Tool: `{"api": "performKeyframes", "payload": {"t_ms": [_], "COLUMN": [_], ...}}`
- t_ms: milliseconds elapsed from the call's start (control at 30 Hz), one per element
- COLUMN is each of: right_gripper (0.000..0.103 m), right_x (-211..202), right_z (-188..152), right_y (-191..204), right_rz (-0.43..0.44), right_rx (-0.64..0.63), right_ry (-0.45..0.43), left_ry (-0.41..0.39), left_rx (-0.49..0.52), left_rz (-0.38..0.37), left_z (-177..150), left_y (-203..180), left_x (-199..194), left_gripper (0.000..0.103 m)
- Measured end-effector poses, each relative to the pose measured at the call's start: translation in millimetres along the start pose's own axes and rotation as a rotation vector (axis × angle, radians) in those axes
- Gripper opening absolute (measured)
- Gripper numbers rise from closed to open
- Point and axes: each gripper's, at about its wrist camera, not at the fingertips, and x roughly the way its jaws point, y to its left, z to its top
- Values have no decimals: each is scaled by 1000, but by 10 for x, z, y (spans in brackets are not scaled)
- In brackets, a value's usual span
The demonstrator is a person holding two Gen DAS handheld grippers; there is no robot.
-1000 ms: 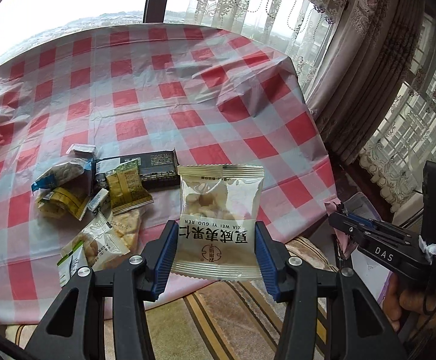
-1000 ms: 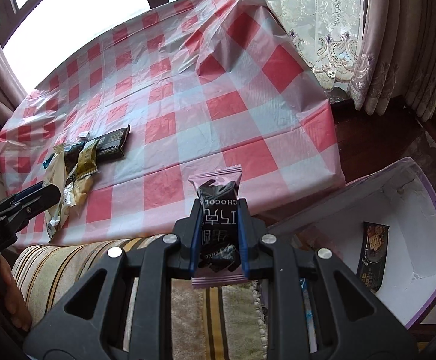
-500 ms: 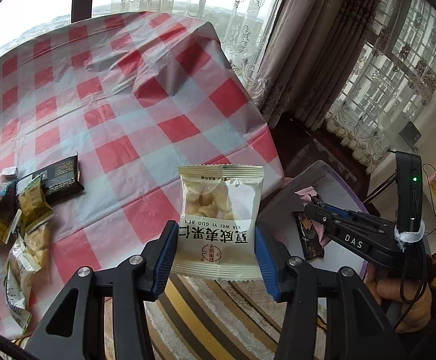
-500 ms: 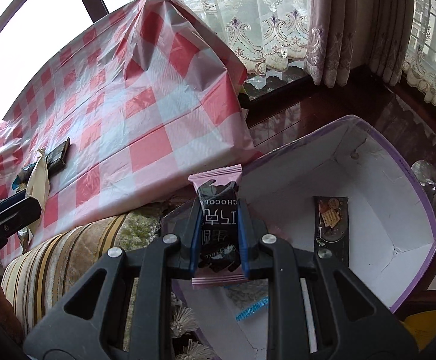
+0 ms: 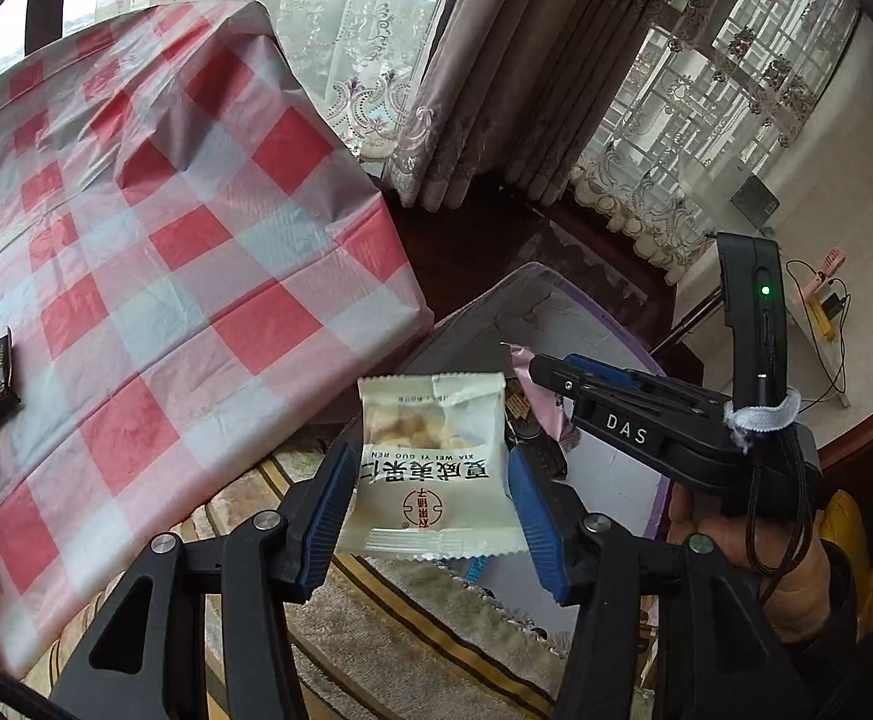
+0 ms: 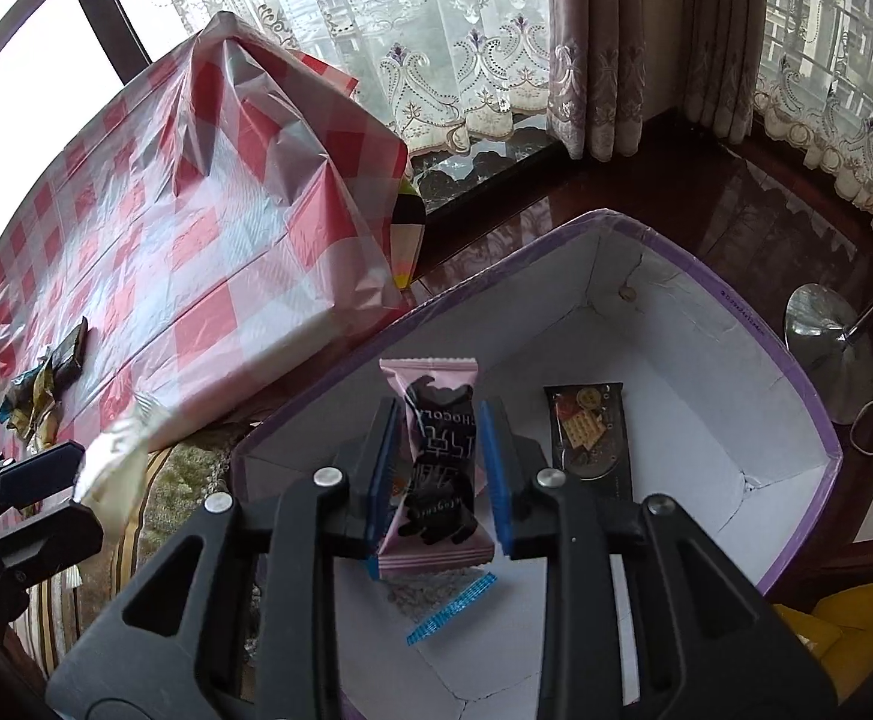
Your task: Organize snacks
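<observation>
Fingers of my left gripper (image 5: 433, 495) pinch the white nut packet (image 5: 433, 474). Right gripper (image 6: 439, 468) fingers look spread, pink chocolate packet (image 6: 433, 468) loose between them, over the purple-rimmed box (image 6: 736, 324); cracker packet (image 6: 589, 432) just right.

We count two grippers: the left gripper (image 5: 430, 516) and the right gripper (image 6: 439, 474). There is one white nut packet (image 5: 433, 468), lower centre, and one pink chocolate packet (image 6: 433, 468). One purple-rimmed box (image 6: 730, 300) holds one dark cracker packet (image 6: 589, 438). At the left edge sits one checked tablecloth (image 6: 196, 252).
</observation>
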Motion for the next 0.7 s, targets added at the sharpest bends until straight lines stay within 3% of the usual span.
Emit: {"api": "performKeyframes", "payload": {"t_ms": [100, 700], "right_gripper": [57, 57], "right_x": [-6, -64], "right_z": [3, -33], "right_y": [-5, 461], "right_rz": [11, 59], "right_rx": [1, -99], "right_ry": [-4, 15], "left_ry": [11, -39], "left_rx": [-8, -139], "left_rz": [4, 24], "left_z": [-10, -93], "left_y": [0, 381], "left_x": [15, -195], "left_gripper": [57, 57]}}
